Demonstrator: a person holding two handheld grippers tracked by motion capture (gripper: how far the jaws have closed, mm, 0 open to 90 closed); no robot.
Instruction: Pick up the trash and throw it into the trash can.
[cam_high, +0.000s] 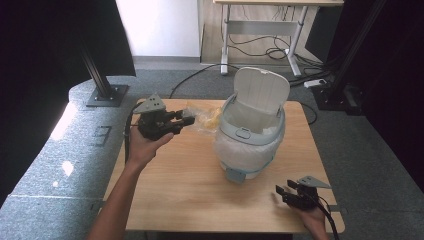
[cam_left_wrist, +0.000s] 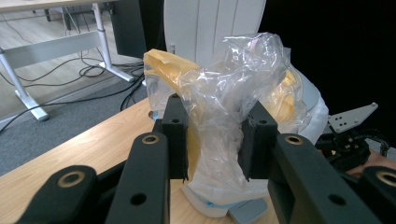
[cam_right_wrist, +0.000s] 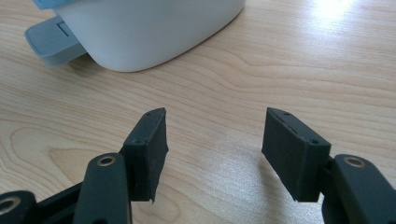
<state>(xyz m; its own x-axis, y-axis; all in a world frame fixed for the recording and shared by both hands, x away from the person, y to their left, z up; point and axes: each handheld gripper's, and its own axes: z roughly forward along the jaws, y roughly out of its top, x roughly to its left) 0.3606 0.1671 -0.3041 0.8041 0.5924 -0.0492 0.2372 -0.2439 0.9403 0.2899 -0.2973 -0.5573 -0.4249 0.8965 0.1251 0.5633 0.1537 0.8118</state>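
You are pinching the crumpled plastic bag (cam_left_wrist: 224, 93) between the left gripper (cam_left_wrist: 212, 140) jaws, holding it lifted just beside the open bin (cam_high: 252, 135) — ready for dropping in — while your right gripper (cam_right_wrist: 215, 149) is resting spread and empty on the table (cam_right_wrist: 280, 60).

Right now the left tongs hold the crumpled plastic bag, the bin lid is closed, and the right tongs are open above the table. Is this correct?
Not quite: the lid of the bin stands open, as the high view shows. The left tongs do hold the plastic bag, and the right tongs are open above the table.
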